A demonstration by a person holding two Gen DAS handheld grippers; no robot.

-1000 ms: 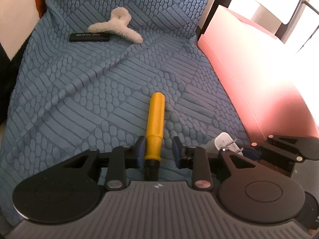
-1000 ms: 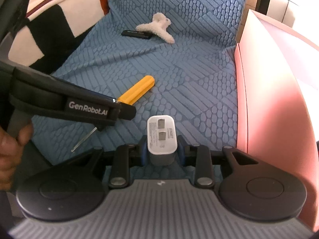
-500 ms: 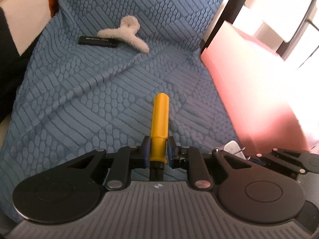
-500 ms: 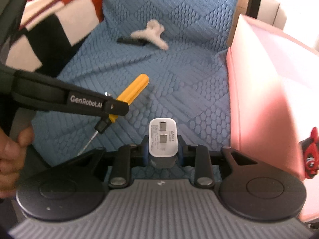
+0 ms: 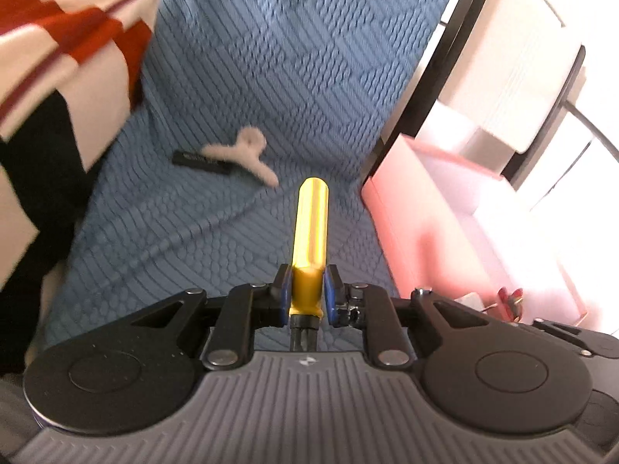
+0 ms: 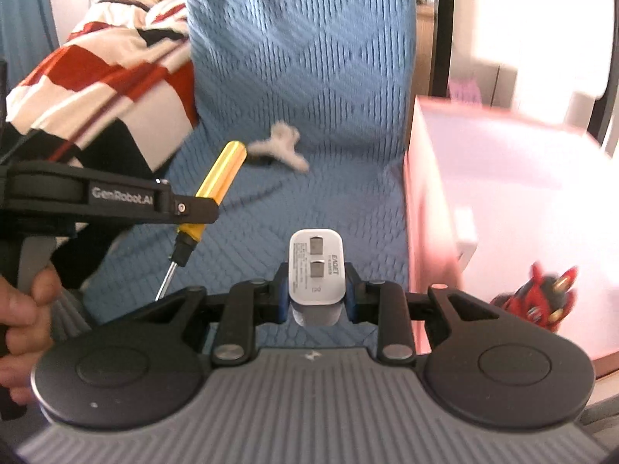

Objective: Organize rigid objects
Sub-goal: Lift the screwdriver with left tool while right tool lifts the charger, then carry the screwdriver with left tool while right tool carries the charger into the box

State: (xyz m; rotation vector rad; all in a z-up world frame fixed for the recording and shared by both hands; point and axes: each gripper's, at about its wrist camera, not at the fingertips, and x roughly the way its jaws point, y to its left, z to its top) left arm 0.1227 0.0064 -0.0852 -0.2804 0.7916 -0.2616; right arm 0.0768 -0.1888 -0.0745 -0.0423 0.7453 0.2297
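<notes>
Honestly, both loads are held airborne over the blue bedspread: the left claw is clamped on the screwdriver near the handle's base, the right claw on the charger. That long handle could be levered loose if knocked against the pink box.

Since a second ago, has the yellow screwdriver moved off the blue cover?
Yes. The yellow screwdriver was lying on the blue cover; now the left gripper holds it clamped and lifted, its metal tip hanging clear above the fabric.
</notes>
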